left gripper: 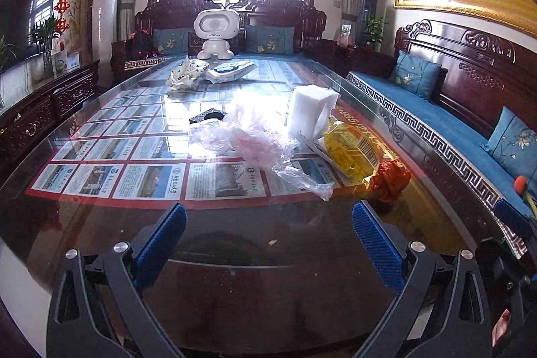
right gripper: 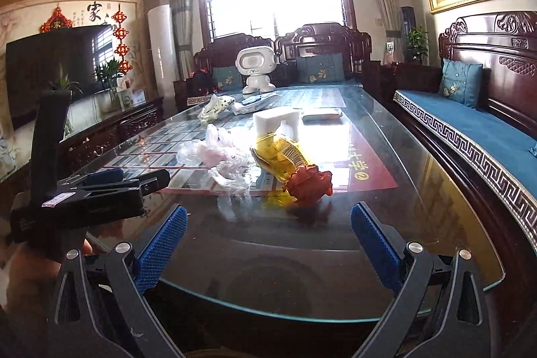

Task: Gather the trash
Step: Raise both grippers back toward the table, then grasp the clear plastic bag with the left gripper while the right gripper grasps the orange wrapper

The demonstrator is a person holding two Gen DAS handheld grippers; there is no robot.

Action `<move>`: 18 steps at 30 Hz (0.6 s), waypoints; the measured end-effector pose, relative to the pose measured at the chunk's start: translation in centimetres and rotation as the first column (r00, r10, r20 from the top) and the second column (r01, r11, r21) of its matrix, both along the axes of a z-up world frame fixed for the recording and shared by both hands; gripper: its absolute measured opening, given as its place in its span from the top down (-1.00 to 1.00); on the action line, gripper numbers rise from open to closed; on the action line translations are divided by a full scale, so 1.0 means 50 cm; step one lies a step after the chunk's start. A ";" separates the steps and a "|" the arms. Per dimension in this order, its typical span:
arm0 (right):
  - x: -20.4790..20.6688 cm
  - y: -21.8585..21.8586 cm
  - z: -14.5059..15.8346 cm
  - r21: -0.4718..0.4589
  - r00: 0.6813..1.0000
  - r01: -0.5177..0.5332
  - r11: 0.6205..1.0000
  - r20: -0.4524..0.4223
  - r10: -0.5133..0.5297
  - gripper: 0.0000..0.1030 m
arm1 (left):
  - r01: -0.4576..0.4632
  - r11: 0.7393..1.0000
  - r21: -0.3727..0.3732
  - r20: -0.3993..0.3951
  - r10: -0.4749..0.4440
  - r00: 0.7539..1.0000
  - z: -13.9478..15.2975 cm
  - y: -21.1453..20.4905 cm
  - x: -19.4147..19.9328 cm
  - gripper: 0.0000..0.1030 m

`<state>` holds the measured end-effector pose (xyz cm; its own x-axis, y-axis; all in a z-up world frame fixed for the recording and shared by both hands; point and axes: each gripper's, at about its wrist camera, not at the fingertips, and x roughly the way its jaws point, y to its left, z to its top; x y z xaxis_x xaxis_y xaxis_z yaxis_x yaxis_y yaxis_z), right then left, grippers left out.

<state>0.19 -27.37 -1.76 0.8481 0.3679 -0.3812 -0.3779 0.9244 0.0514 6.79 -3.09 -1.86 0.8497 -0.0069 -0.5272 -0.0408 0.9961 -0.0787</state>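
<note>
Since nothing is pinched yet, both tongs, left tongs (left gripper: 268, 222) and right tongs (right gripper: 268, 223), hang spread and empty over the tabletop's (right gripper: 436, 223) near edge. Trash sits mid-tabletop: red wrapper (right gripper: 308, 185) nearest, yellow packet (right gripper: 282, 156) and clear plastic bag (right gripper: 218, 153) just behind, so red looks like the easiest first grab.

A crumpled red wrapper (right gripper: 310, 185) lay at frame centre beside a yellow barcoded bag (right gripper: 280, 156), pinkish clear plastic film (right gripper: 223, 153) and a white foam block (right gripper: 277, 122); blue cross-hatched pads (right gripper: 376, 244) lined the fingers at the bottom.
</note>
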 end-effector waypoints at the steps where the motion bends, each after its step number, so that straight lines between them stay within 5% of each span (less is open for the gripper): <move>1: 0.009 0.001 -0.002 -0.004 1.000 0.002 1.000 -0.002 -0.002 -0.84 | 0.000 1.000 0.003 0.000 0.000 1.000 -0.002 -0.002 0.009 -0.92; 8: 0.080 0.001 -0.015 -0.027 0.998 0.041 0.999 -0.054 -0.043 -0.84 | 0.015 1.000 0.020 -0.040 -0.014 0.999 -0.022 -0.008 0.084 -0.92; 18: 0.258 0.019 -0.042 -0.134 0.964 0.065 0.989 -0.249 -0.097 -0.84 | -0.020 1.000 -0.011 -0.126 0.018 0.992 -0.063 0.023 0.173 -0.92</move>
<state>13.10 -26.41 -3.87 0.7423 0.2383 -0.6262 -0.2907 0.9566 0.0194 15.46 -1.94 -5.00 0.7769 0.0020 -0.6296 -0.0701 0.9940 -0.0834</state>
